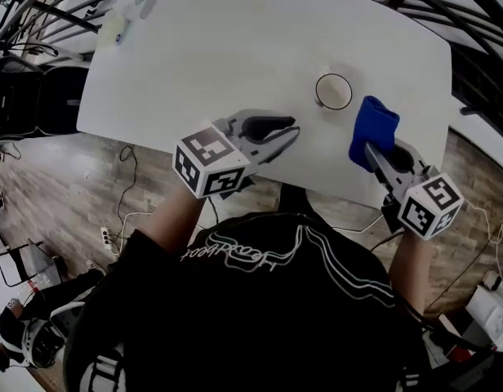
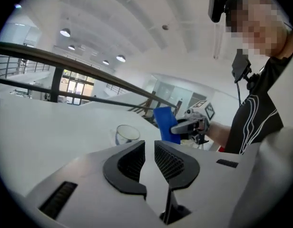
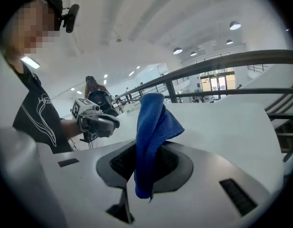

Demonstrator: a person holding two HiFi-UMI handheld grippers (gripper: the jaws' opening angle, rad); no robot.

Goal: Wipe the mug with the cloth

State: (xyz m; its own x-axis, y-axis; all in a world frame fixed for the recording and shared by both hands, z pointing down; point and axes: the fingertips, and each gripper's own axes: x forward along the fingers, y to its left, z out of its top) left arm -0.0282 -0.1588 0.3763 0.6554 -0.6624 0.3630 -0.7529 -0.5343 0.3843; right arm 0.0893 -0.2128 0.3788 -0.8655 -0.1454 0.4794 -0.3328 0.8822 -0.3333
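Note:
A clear glass mug stands upright on the white table, right of centre; the left gripper view shows this mug beyond the jaws. My right gripper is shut on a blue cloth, held just right of the mug and nearer to me. The cloth stands up from between the right gripper's jaws, with a tail hanging below. My left gripper hovers over the table's near edge, left of the mug. Its jaws stand a little apart with nothing between them.
A few small objects lie at the table's far left corner. Dark railings run behind the table. Cables and a power strip lie on the wooden floor to the left. The table's near edge is just below both grippers.

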